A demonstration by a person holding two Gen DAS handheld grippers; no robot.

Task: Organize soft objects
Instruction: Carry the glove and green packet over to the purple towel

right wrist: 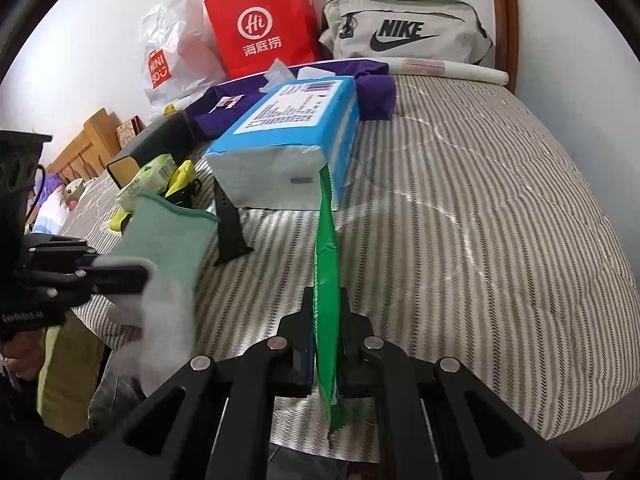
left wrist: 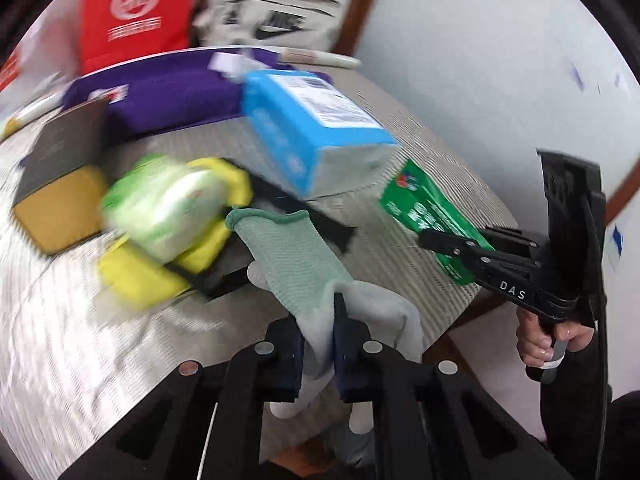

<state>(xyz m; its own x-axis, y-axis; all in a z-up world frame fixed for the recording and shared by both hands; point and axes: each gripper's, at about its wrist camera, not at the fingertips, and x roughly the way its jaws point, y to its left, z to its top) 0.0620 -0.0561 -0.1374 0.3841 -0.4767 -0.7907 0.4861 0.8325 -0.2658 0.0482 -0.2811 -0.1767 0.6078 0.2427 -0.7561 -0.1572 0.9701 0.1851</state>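
While both grippers are busy, the big striped bed (right wrist: 480, 200) lies under everything. On it, near the middle, sits the blue tissue pack (right wrist: 292, 140), which looks squashy and light. Behind it lies a purple cloth (right wrist: 374, 94), with a red bag (right wrist: 260, 24) and a grey Nike bag (right wrist: 404, 30) by the wall.

The left gripper (left wrist: 318, 344) is squeezed tight on a green glove (left wrist: 288, 248). The glove is floppy, so it hangs and bends. It is best held near the palm, as it is now.

The right gripper (right wrist: 326, 344) is pinched on a thin green packet (right wrist: 326, 264), held up above the bed. That packet looks flat, light and slippery, so a firm pinch near its end seems best.
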